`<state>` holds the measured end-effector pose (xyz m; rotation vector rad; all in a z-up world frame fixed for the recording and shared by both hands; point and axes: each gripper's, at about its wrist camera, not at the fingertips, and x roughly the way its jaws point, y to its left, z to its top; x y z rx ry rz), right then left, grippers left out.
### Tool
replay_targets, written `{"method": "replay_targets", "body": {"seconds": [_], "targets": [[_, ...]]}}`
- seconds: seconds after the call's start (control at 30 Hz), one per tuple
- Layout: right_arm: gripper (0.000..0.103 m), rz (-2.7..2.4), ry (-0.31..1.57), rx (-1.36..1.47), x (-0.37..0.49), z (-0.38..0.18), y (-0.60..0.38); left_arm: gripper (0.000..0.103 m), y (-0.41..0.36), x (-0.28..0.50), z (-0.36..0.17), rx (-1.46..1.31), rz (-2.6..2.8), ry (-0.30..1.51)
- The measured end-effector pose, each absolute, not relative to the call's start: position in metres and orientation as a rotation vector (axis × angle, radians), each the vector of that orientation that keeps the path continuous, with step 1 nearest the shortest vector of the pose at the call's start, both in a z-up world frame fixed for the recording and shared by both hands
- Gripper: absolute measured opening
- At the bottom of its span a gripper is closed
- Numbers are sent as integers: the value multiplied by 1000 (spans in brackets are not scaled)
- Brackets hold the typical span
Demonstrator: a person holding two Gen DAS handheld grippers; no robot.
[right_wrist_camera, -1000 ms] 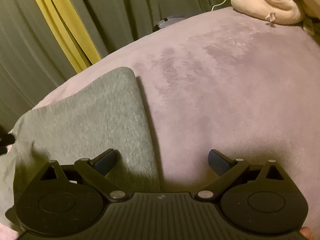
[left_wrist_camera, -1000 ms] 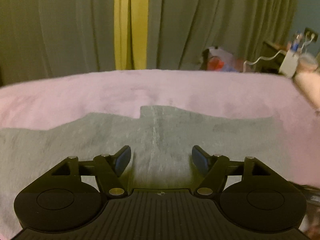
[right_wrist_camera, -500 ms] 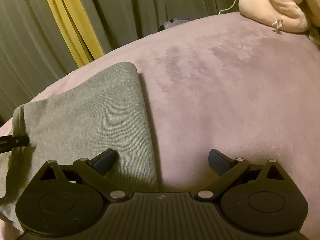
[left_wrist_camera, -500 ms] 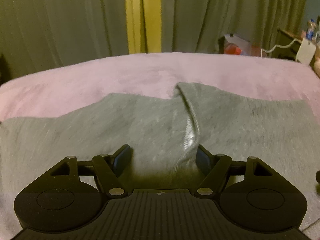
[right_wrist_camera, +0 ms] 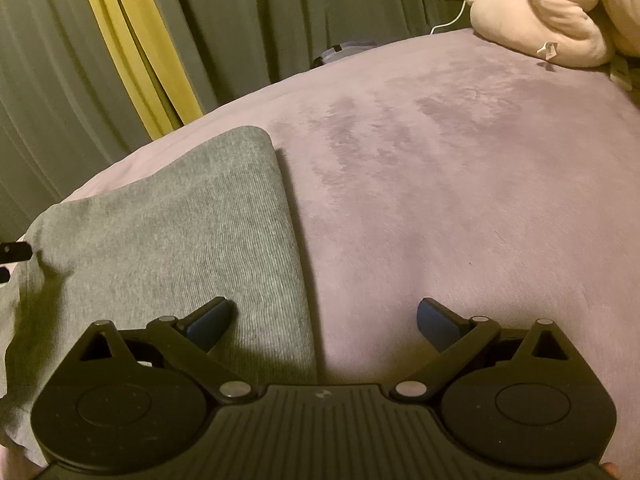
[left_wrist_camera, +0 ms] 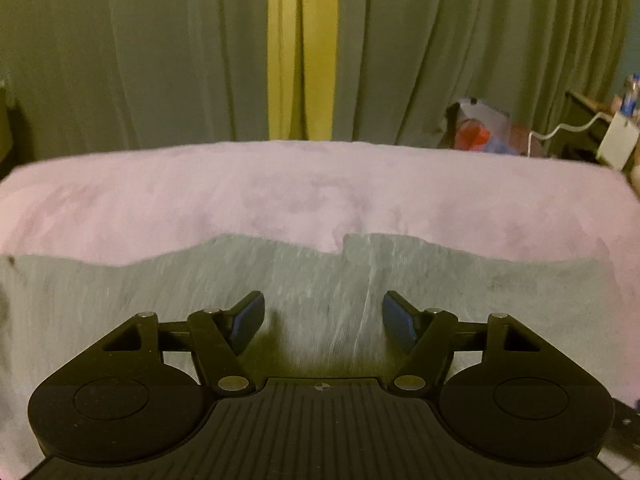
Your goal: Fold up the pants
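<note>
While the grey pants [left_wrist_camera: 304, 280] lie spread across the pink bed cover [left_wrist_camera: 320, 184], filling the lower middle of the left wrist view, neither gripper has cloth in hand. Left gripper [left_wrist_camera: 323, 322]: jaws apart and closing a little, nothing between the pads, only fabric lying beneath; a pale seam line runs up the pants just inside its right-hand finger. Right gripper [right_wrist_camera: 325, 322]: jaws wide, empty, straddling the pants' straight edge, left finger over grey knit, right finger over bare cover.

Step, as judged: between folds, lining up for a fresh grasp. The far edge in the left view shows a small step, which suggests layers already laid over one another, so the fold seems partly done.

Next move calls for both grippers to drop onto an edge, pinch through all layers, then lift and carry together so the stack does not skew.

Materials: pants are a fine ribbed jersey, soft, matte, rounded at the corner in the upper left of the right view. Cover is plush, nap showing darker brushed streaks. Pleated curtains [left_wrist_camera: 160, 60] behind; a pink plush toy [right_wrist_camera: 536, 12] at upper right.
</note>
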<state>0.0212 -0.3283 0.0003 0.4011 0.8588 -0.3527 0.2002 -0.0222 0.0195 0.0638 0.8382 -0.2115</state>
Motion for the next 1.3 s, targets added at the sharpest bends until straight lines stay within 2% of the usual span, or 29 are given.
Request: {"method": "replay_targets", "body": {"seconds": [0.1,0.2,0.3,0.43,0.53,0.6,0.67,0.7,0.73,0.8,0.9,0.93,0.97,1.17,1.3], "targets": [[99,-351,856,400,21,0,-329,73,-31,211,14,95,-215,850],[99,-349,854,397,20,-1,-330,75,-24,220,10,7,-286,890],[99,-345,851,382,21,-2,-330,63,-19,229,0,-130,-422,981],[99,-341,840,364,21,-3,-329,33,-20,229,-5,-128,-460,965],[99,-339,832,358,22,-3,-328,23,-21,222,-1,-101,-472,918],[99,-336,830,357,21,-3,-328,19,-34,202,8,58,-440,805],[99,-334,830,358,21,-3,-329,20,-51,174,11,274,-384,639],[99,-333,831,358,21,-3,-329,28,-58,165,11,339,-363,593],[99,-333,831,358,21,-3,-329,40,-62,162,8,387,-337,582],[99,-333,828,358,21,-3,-329,41,-66,165,0,491,-237,609],[99,-335,827,356,20,-3,-328,48,-47,162,10,392,-272,641],[99,-335,827,356,21,-3,-328,54,-40,157,15,346,-291,649],[99,-336,827,356,21,-3,-328,56,-35,152,17,330,-304,653],[99,-344,823,347,21,-3,-325,62,-31,135,-21,456,-322,752],[99,-345,836,353,21,-1,-327,61,-24,135,-14,368,-308,735]]}}
